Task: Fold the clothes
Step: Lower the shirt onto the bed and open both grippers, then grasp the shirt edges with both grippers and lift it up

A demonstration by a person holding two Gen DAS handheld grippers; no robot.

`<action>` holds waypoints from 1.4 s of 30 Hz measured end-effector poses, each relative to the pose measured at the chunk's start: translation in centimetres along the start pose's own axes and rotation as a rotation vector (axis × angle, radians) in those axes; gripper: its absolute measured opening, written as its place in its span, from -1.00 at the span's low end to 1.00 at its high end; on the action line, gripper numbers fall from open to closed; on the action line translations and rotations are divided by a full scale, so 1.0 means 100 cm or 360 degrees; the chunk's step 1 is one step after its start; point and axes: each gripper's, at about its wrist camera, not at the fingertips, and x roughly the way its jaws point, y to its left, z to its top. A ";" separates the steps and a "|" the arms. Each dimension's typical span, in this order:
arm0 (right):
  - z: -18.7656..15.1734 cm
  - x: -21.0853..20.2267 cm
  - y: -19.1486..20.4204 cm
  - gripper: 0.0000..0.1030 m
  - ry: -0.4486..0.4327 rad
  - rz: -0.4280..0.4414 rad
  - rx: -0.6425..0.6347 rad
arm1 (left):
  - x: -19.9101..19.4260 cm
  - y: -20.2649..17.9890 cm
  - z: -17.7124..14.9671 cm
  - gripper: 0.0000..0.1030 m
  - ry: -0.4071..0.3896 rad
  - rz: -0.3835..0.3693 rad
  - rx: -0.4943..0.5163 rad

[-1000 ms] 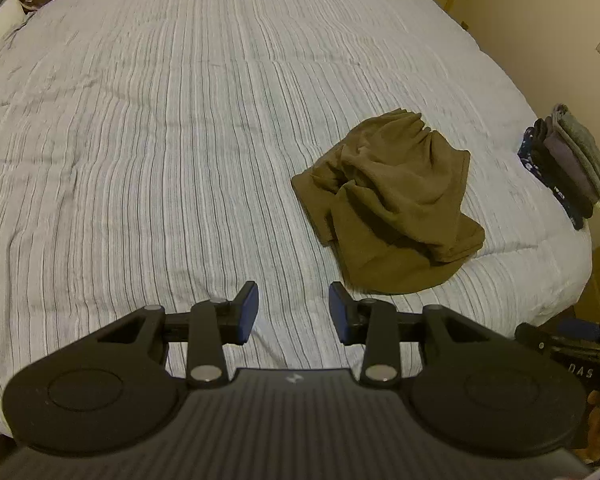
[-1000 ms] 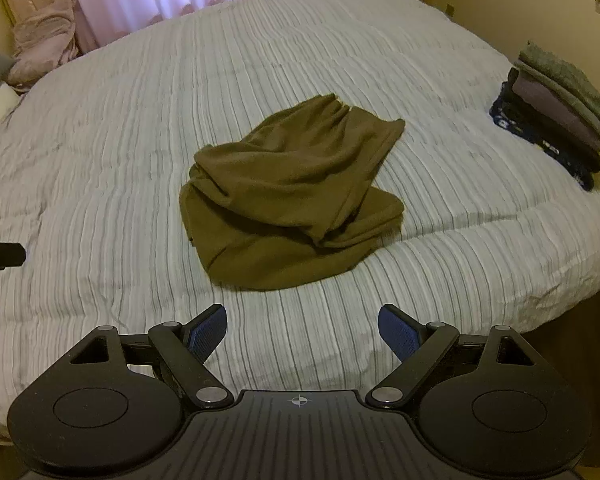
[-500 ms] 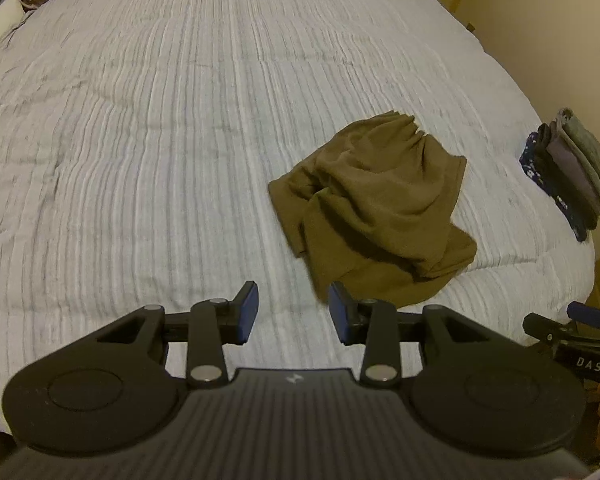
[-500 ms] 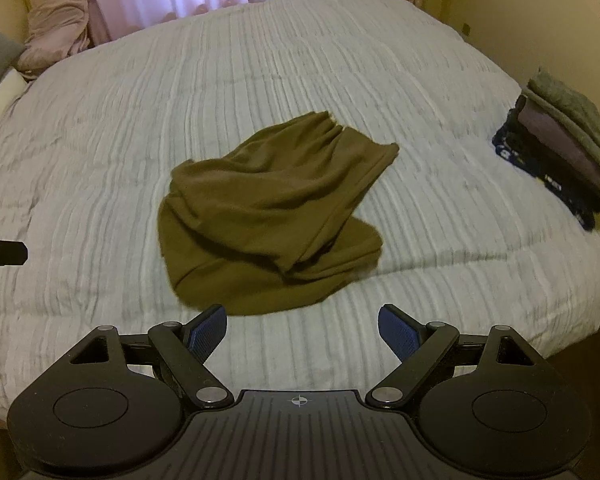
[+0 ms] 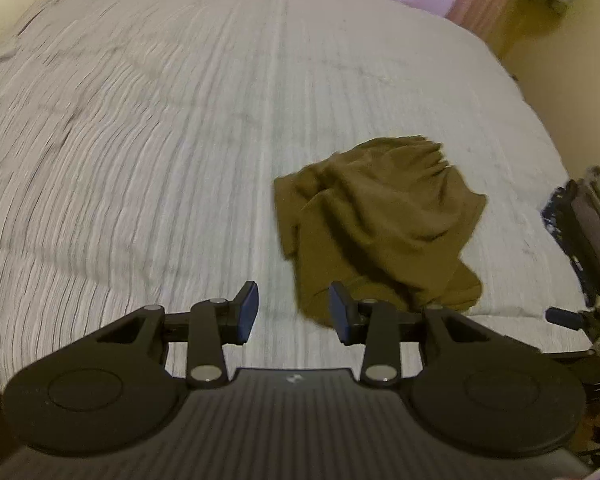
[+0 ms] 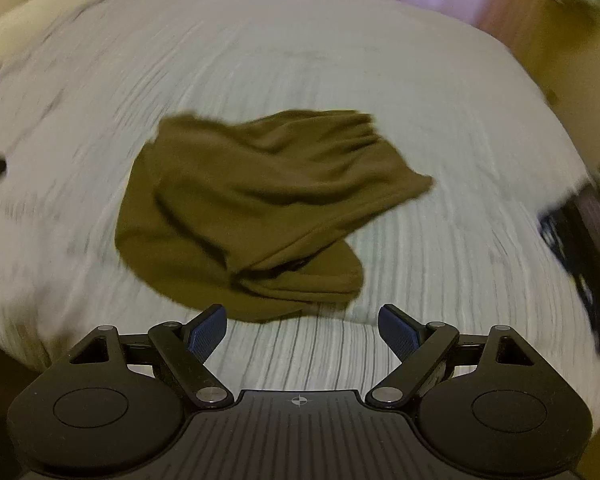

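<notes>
Left wrist view: olive-brown garment [image 5: 380, 220] lies crumpled on the striped bedspread [image 5: 139, 140], at about one o'clock from the left gripper [image 5: 293, 312], its near hem just behind the right-hand fingertip. The fingers are spread with a moderate gap and hold nothing. A stack of folded clothes [image 5: 584, 232] sits at three o'clock on the bed's far right edge, well apart from the garment. The other gripper's tip shows at roughly four o'clock. The picture is smeared, so fine creases cannot be read.

Right wrist view: the same garment [image 6: 259, 200] fills the middle, at twelve o'clock from the right gripper [image 6: 302, 332], whose fingers stand wide apart and empty. One layer lies slanted over another, with a rounded hem nearest the fingers and a gathered edge at the far side — not flat, not yet a tidy fold. The stack [image 6: 580, 240] is at three o'clock.

To do this step well, I judge each gripper should take a single distinct edge or corner — not a bunched handful — so the cloth opens flat when lifted and spread. The near rounded hem looks the easiest to reach; pinching only the top layer avoids dragging the bedspread up with it. Knit fabric like this will likely sag, so pull the two holds evenly apart.
</notes>
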 end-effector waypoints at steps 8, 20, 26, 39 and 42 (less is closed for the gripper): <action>-0.019 0.072 0.075 0.30 -0.0062 0.0120 -0.0476 | 0.033 0.040 -0.026 -0.34 0.0086 0.0055 -0.0124; -0.028 0.129 0.091 -0.98 -0.0264 -0.0156 -0.0719 | 0.073 0.084 -0.042 -0.34 0.0128 0.0073 -0.0158; 0.003 0.071 -0.009 -0.98 -0.0452 -0.0282 -0.0078 | 0.086 0.078 -0.033 -0.35 0.0082 0.0018 -0.0055; -0.020 0.046 -0.203 -0.98 -0.0265 -0.0633 0.0756 | 0.128 -0.011 -0.022 -0.25 -0.0080 -0.0100 0.0575; -0.027 0.050 -0.205 -0.98 -0.0269 -0.0635 0.0773 | 0.140 -0.039 -0.021 -0.16 -0.0167 -0.0078 0.0835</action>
